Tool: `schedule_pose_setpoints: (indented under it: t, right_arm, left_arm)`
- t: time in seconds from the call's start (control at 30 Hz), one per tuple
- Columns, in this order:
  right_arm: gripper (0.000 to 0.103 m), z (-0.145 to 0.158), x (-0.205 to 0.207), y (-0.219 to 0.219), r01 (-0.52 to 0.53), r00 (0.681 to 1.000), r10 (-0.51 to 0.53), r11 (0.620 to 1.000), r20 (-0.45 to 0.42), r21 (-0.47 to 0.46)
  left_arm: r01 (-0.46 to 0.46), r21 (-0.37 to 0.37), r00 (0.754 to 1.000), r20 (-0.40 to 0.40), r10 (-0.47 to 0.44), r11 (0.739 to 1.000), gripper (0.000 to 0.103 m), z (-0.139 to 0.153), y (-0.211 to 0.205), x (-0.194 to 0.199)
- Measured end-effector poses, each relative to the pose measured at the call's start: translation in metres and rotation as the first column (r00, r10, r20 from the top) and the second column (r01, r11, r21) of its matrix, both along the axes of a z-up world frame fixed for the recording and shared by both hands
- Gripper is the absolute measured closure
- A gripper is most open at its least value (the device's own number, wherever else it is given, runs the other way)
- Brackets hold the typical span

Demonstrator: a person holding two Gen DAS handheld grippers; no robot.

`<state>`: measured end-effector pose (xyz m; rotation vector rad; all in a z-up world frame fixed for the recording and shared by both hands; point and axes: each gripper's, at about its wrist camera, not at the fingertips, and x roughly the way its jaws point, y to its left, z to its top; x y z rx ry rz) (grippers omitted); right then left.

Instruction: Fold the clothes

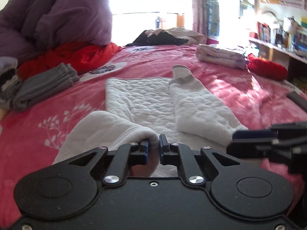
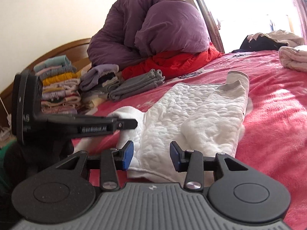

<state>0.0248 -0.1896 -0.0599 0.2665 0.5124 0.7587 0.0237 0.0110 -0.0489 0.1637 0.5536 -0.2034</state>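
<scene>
The white top (image 1: 145, 103) lies mid-frame on the pink bed (image 1: 48, 118). The left claw (image 1: 153, 149) pinches its near sleeve; the right claw (image 2: 151, 154) gapes over the hem, gripping nothing. Next, likely: fold that sleeve across.

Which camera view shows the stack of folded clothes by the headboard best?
The right wrist view: the stack of folded clothes shows in full, layer on layer. The left wrist view catches only a blurred bit at its left edge.
</scene>
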Motion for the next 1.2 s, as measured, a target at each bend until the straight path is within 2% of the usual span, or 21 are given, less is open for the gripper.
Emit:
schedule_pose_setpoints:
  t: [0.13,0.27,0.43,0.53,0.7,0.83,0.93,1.0,1.1,1.2]
  right_arm:
    - [0.061,-0.004,0.01,-0.016,0.055,0.997,-0.049,0.994,-0.063,0.091]
    - [0.061,-0.007,0.014,-0.02,0.069,0.995,-0.059,0.99,-0.08,0.119]
    - [0.061,-0.007,0.014,-0.014,0.048,0.997,-0.042,0.995,-0.065,0.093]
    - [0.061,-0.005,0.014,-0.008,0.04,0.998,-0.036,0.997,-0.056,0.069]
    - [0.06,0.009,0.024,0.02,0.012,1.0,-0.013,0.999,-0.016,-0.052]
    - [0.06,0.026,0.039,0.051,-0.096,0.995,0.095,0.989,-0.013,-0.109]
    - [0.06,0.037,0.058,0.077,-0.124,0.992,0.127,0.977,0.006,-0.175]
    - [0.06,0.044,0.068,0.097,-0.169,0.984,0.176,0.958,0.011,-0.231]
    - [0.059,0.049,0.079,0.132,-0.246,0.964,0.267,0.895,0.005,-0.372]
    - [0.059,0.048,0.087,0.154,-0.284,0.949,0.315,0.85,-0.004,-0.444]
  left_arm:
    - [0.133,0.14,0.991,-0.009,-0.133,0.981,0.095,-0.01,-0.017,-0.005]
    - [0.231,0.278,0.973,-0.037,-0.23,0.932,0.095,-0.025,-0.031,-0.008]
    - [0.29,0.36,0.956,-0.063,-0.287,0.887,0.096,-0.038,-0.038,-0.006]
    - [0.302,0.368,0.952,-0.068,-0.298,0.88,0.096,-0.041,-0.039,-0.004]
    - [0.3,0.361,0.953,-0.065,-0.297,0.883,0.096,-0.042,-0.036,-0.002]
    - [0.292,0.369,0.955,-0.057,-0.292,0.883,0.096,-0.043,-0.038,-0.004]
    - [0.286,0.382,0.956,-0.052,-0.288,0.879,0.096,-0.044,-0.04,-0.004]
    - [0.284,0.373,0.957,-0.051,-0.285,0.883,0.096,-0.044,-0.038,-0.003]
    - [0.281,0.352,0.958,-0.054,-0.28,0.893,0.096,-0.043,-0.036,0.0]
    - [0.277,0.342,0.96,-0.053,-0.276,0.898,0.096,-0.043,-0.036,-0.002]
